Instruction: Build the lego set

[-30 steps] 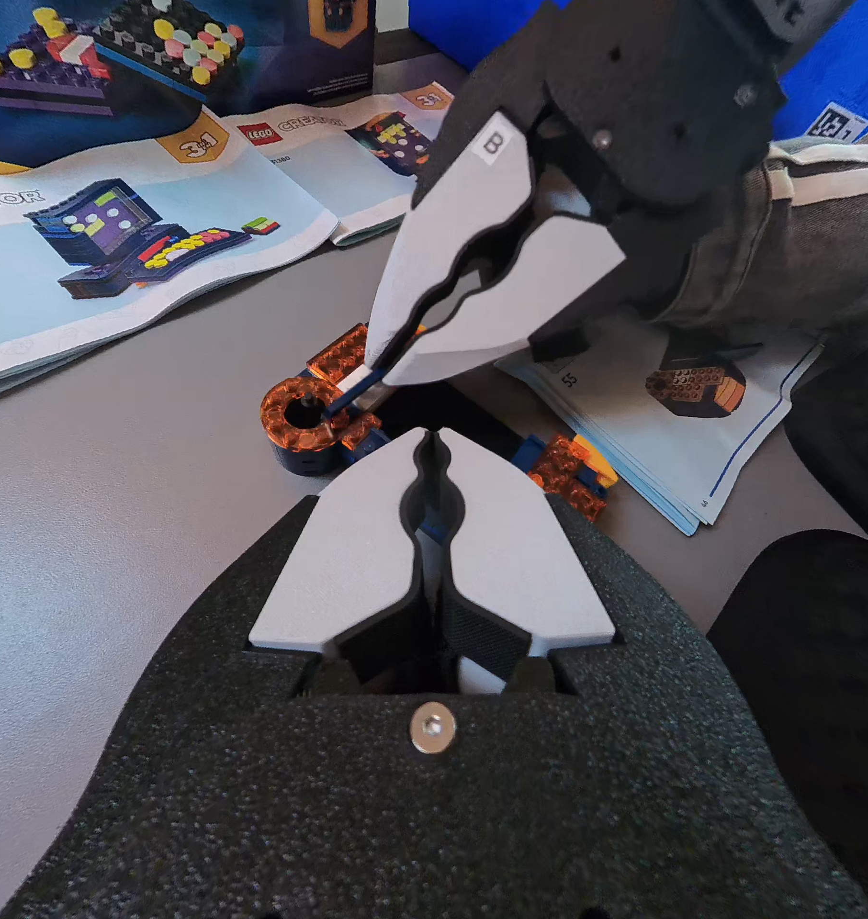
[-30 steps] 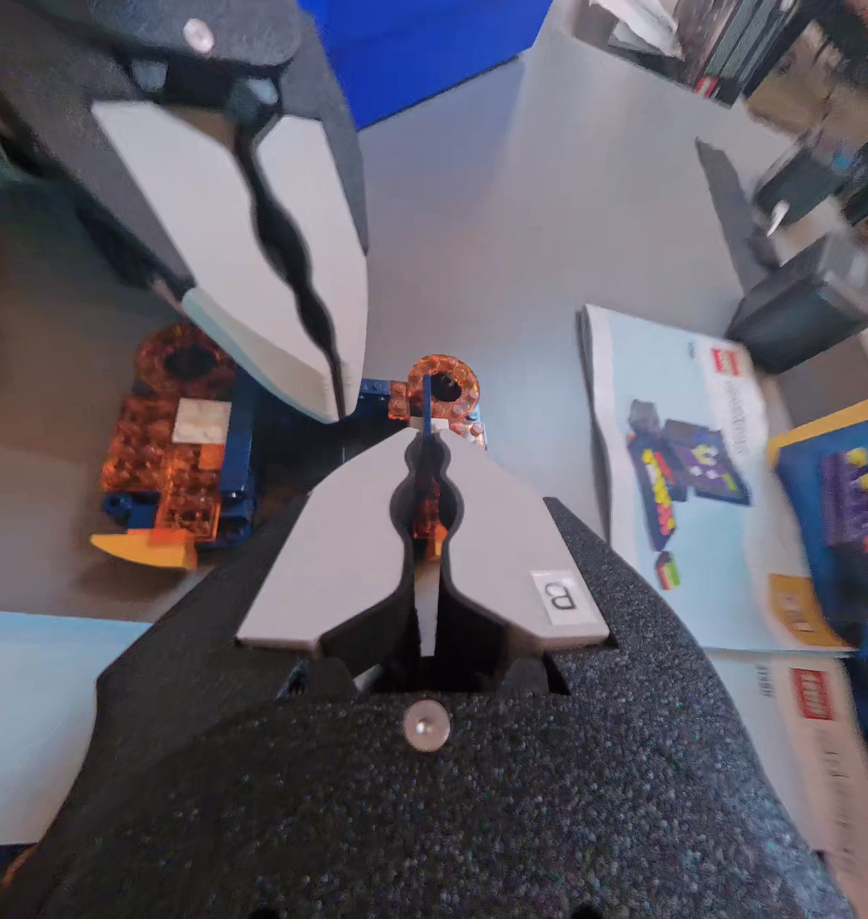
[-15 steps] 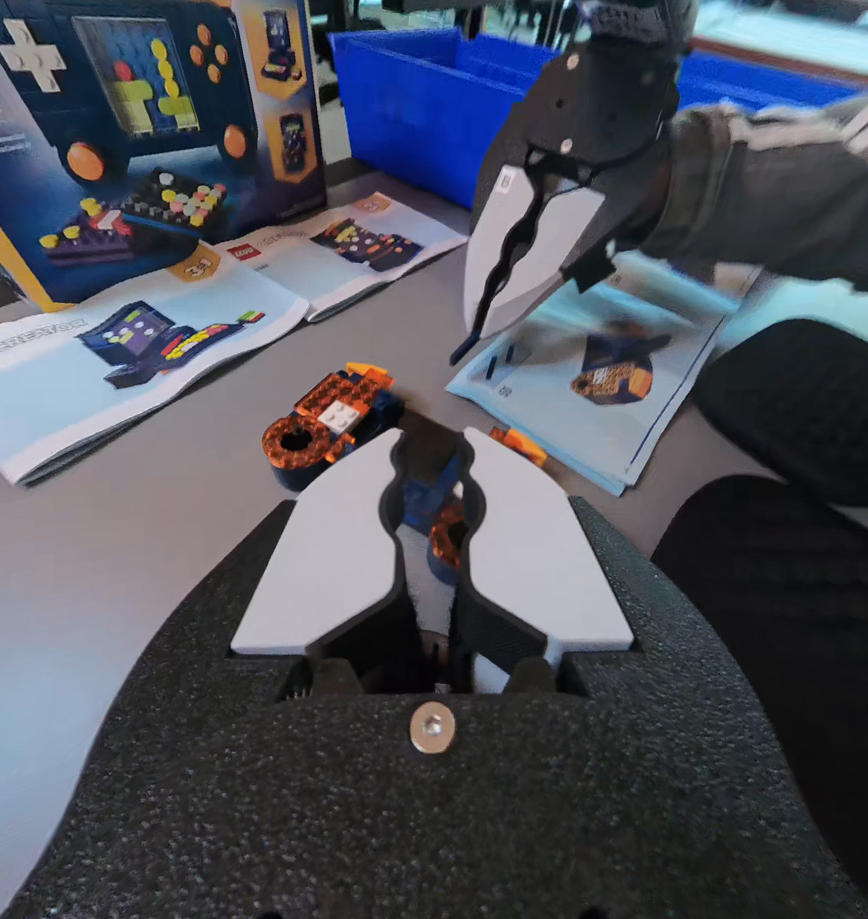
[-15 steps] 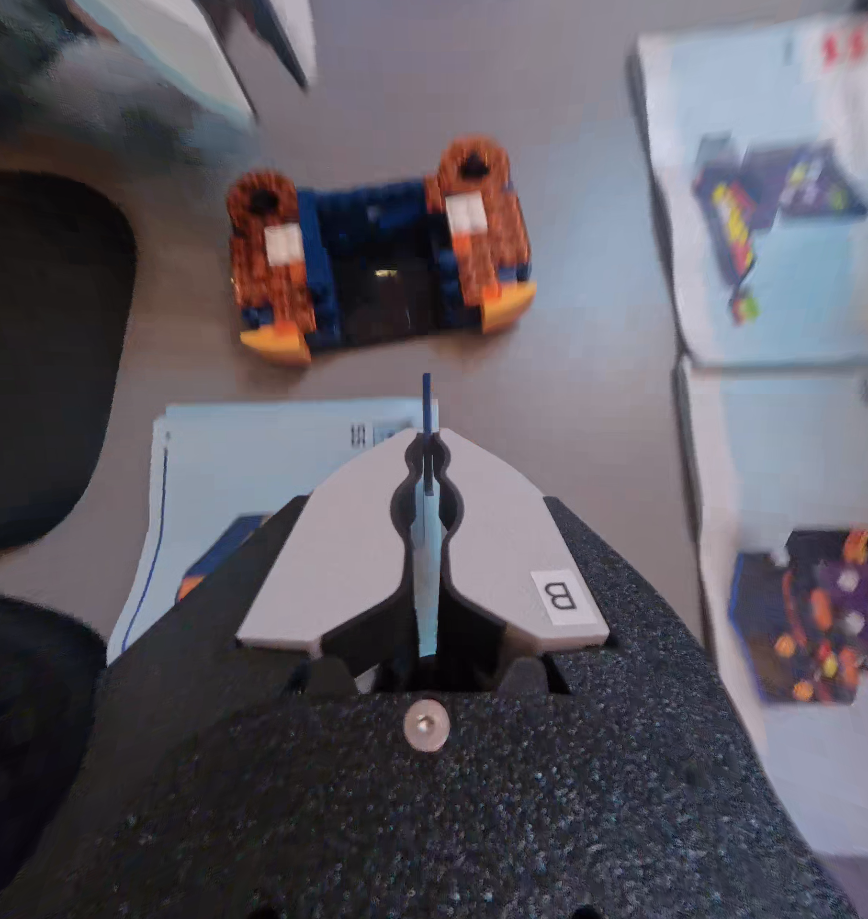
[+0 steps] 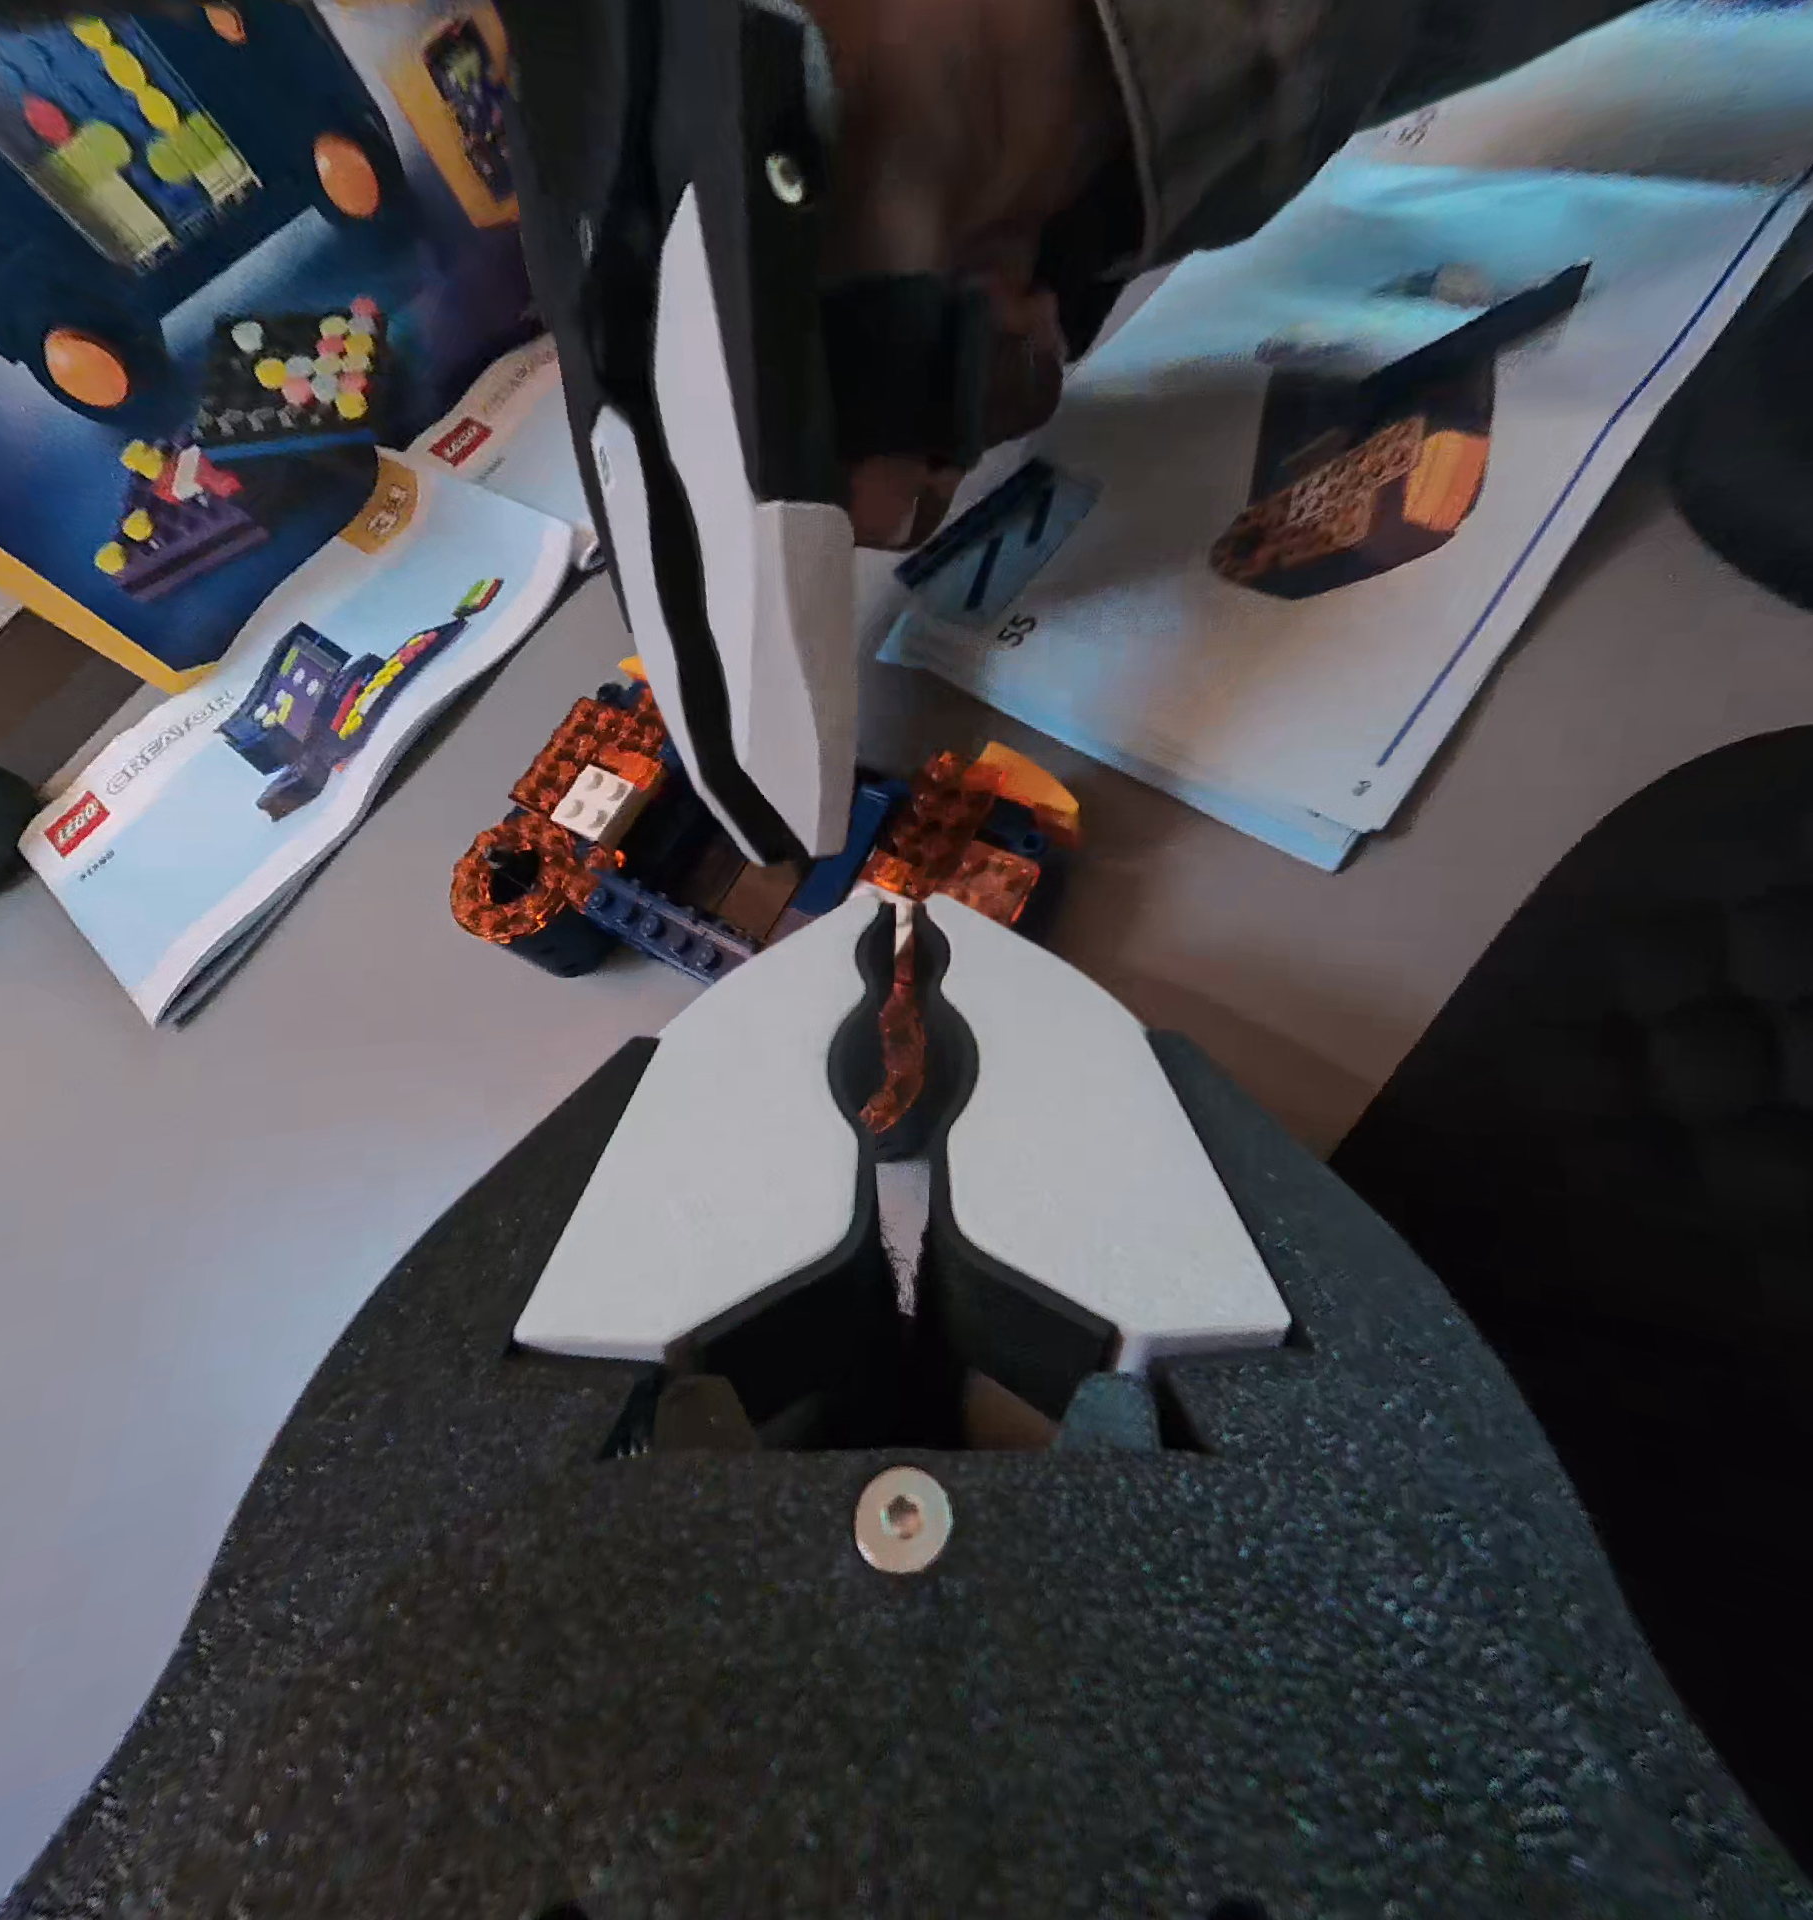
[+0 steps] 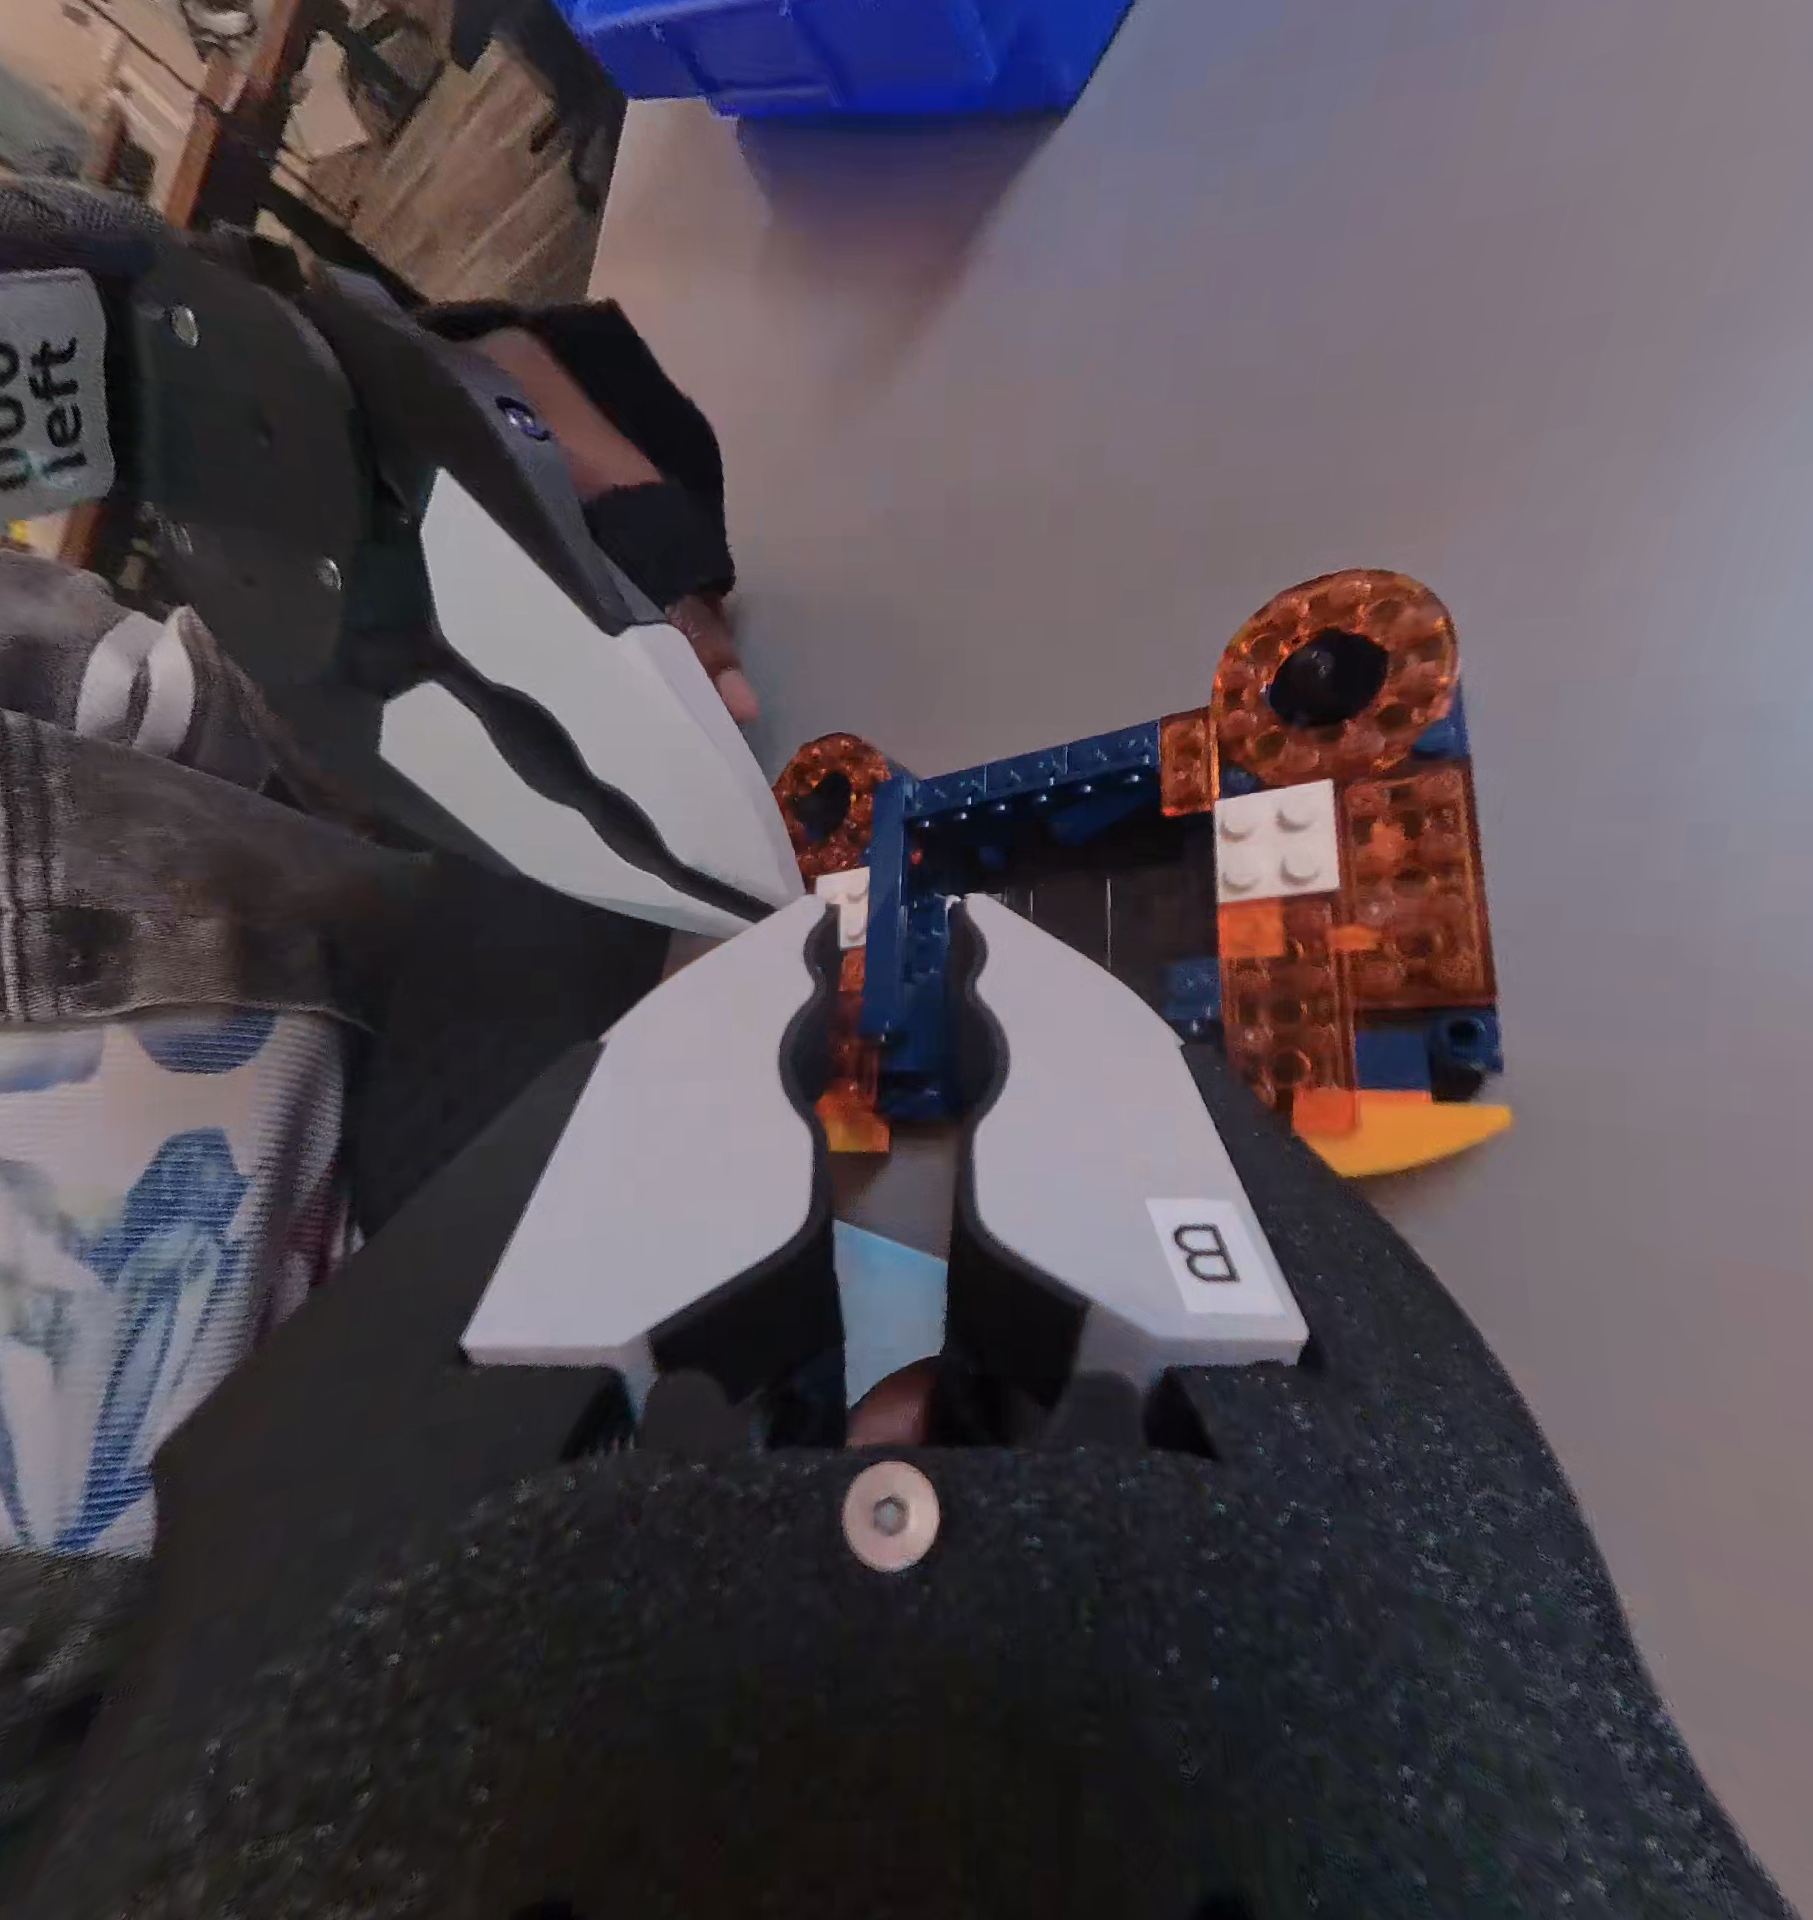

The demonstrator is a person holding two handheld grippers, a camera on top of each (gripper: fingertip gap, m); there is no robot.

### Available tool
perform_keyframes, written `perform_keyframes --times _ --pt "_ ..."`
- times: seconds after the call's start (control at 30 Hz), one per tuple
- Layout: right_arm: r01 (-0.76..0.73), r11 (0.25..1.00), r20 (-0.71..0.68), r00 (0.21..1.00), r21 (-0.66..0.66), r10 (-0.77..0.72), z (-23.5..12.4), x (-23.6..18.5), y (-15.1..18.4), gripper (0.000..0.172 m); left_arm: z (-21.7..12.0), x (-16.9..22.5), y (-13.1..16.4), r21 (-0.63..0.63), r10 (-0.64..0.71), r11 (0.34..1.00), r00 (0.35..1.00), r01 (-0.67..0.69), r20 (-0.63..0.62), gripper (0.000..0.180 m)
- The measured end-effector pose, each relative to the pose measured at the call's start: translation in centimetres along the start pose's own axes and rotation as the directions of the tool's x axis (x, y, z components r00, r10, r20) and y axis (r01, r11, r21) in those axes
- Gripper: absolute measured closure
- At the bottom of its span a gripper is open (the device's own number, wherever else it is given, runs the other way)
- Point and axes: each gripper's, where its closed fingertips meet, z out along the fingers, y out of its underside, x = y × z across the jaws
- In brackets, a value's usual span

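Observation:
A brick model (image 6: 1141,831) with dark blue walls, orange translucent side plates and white bricks lies on the grey table; it also shows in the left wrist view (image 5: 590,790). My right gripper (image 6: 897,904) is open, its jaws astride the model's left wall. A thin dark blue plate (image 6: 886,914) stands on edge between them, with a gap to the left pad. My left gripper (image 5: 897,909) is shut, its tips on the model's orange side by a white brick (image 6: 845,904). The right wrist view shows it (image 6: 767,899) shut and empty.
Closed instruction booklets (image 5: 289,748) and a printed box (image 5: 154,312) lie at the far left. An open booklet (image 5: 1297,520) lies at the far right. A blue bin (image 6: 850,52) stands beyond the model. A black padded thing (image 5: 1660,1039) is at the right. Less than 4 cm separates the two grippers' tips.
My right gripper carried the thin blue plate from above the open booklet back to the model's wall and opened its jaws. My left gripper opened, then shut again at the model's side.

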Motion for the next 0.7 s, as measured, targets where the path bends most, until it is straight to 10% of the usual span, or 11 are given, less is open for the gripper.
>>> perform_keyframes --times 0.7 --pt "0.106 0.994 0.088 0.991 -0.004 -0.105 0.92 -0.29 0.65 0.164 0.47 -0.34 0.48 0.024 -0.178 0.983 0.982 0.18 -0.069 0.18"
